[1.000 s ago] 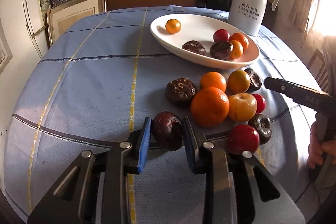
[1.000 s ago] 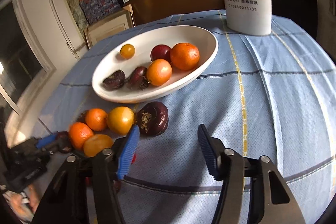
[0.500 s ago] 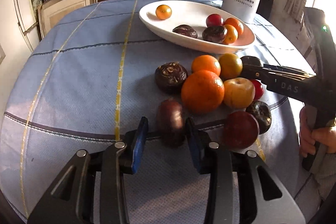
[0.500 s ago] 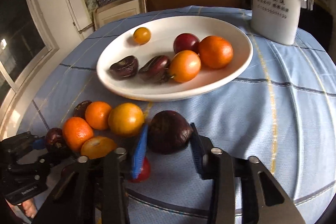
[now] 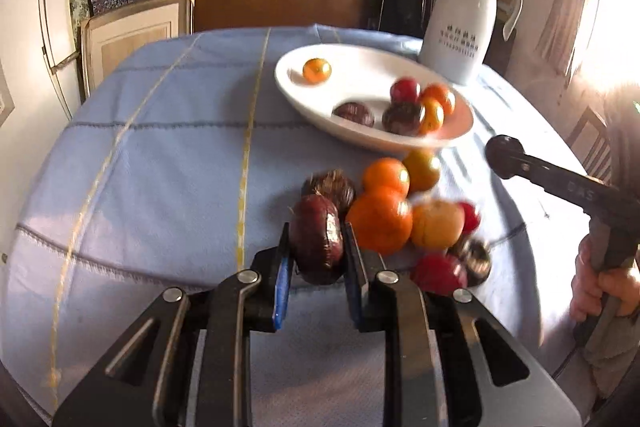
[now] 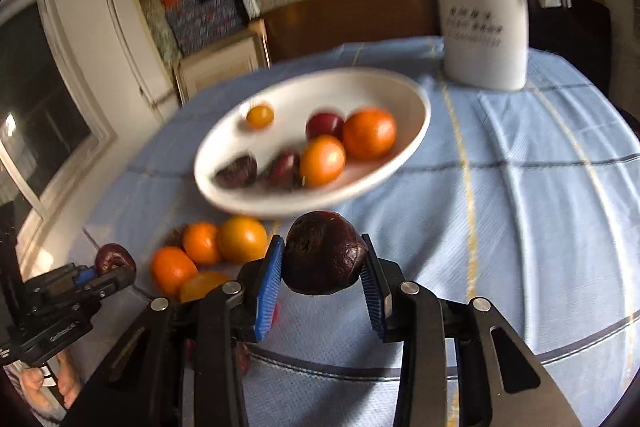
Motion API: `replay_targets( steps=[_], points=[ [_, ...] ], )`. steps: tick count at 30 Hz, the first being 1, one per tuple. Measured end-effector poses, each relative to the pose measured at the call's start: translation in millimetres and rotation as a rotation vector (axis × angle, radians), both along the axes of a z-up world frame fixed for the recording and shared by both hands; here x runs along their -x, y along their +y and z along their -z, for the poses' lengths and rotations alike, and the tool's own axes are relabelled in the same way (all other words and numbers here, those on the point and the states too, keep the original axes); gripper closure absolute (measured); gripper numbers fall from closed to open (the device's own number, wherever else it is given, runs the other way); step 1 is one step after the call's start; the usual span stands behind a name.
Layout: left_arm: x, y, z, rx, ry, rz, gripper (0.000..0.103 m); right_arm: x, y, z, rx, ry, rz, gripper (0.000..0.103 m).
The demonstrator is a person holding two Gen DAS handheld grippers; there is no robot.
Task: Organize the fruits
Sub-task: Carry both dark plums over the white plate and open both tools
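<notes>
blue checked cloth covers the table. left gripper clamps a dark purple fruit, right gripper clamps a dark brown fruit; white plate is ahead of both. smooth round skins may slip from the pads and roll away

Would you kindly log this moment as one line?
left gripper: shut on dark purple fruit | right gripper: shut on dark brown fruit | white dish: six fruits

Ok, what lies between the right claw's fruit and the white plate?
Only bare blue tablecloth between the dark fruit and the white plate, per the right wrist view.
</notes>
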State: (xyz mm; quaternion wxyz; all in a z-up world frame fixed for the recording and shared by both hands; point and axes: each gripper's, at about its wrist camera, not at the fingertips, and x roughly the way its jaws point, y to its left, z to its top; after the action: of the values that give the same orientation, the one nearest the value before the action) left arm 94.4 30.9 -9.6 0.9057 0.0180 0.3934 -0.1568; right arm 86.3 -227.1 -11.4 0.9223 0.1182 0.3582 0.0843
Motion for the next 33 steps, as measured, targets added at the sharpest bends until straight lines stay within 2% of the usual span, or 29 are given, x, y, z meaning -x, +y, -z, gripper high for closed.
replay_targets(
  steps=[4, 8, 16, 17, 18, 19, 22, 25, 27, 28, 32, 33],
  points=[
    [-35, -18, -21, -0.031, -0.021, 0.006, 0.081, -11, -10, -16, -0.031, -0.033, 0.032, 0.065],
    [-81, -38, -32, -0.003, -0.011, 0.015, 0.081, -44, -13, -24, -0.026, -0.028, 0.041, 0.065],
    [-159, -66, -4, 0.009, 0.073, 0.013, 0.081, -108, 20, -23, -0.004, 0.003, -0.044, 0.064],
    [-163, -65, -1, 0.022, 0.081, 0.007, 0.072, -113, 23, -21, 0.001, 0.011, -0.057, 0.062],
    [-164, -64, 3, 0.025, 0.089, 0.005, 0.060, -114, 25, -19, 0.009, 0.012, -0.057, 0.060],
    [-164, -63, 5, 0.015, 0.090, 0.009, 0.056, -115, 25, -18, 0.023, 0.011, -0.049, 0.057],
    [-155, -58, 3, -0.011, 0.063, 0.001, 0.053, -111, 21, -19, 0.026, 0.002, -0.031, 0.056],
    [-138, -50, -6, 0.006, 0.041, -0.007, 0.049, -98, 15, -26, 0.000, -0.009, -0.021, 0.056],
    [-122, -45, -12, -0.013, 0.005, -0.024, 0.030, -83, 12, -31, 0.000, -0.027, -0.010, 0.051],
    [-113, -41, -14, -0.020, -0.017, -0.036, 0.027, -73, 10, -33, -0.006, -0.036, -0.003, 0.047],
    [-72, -22, -11, -0.020, -0.031, -0.060, 0.024, -43, 7, -22, -0.041, -0.015, 0.002, 0.044],
    [-60, -17, -7, -0.025, -0.024, -0.071, 0.021, -36, 7, -18, -0.046, -0.003, 0.001, 0.044]
  ],
)
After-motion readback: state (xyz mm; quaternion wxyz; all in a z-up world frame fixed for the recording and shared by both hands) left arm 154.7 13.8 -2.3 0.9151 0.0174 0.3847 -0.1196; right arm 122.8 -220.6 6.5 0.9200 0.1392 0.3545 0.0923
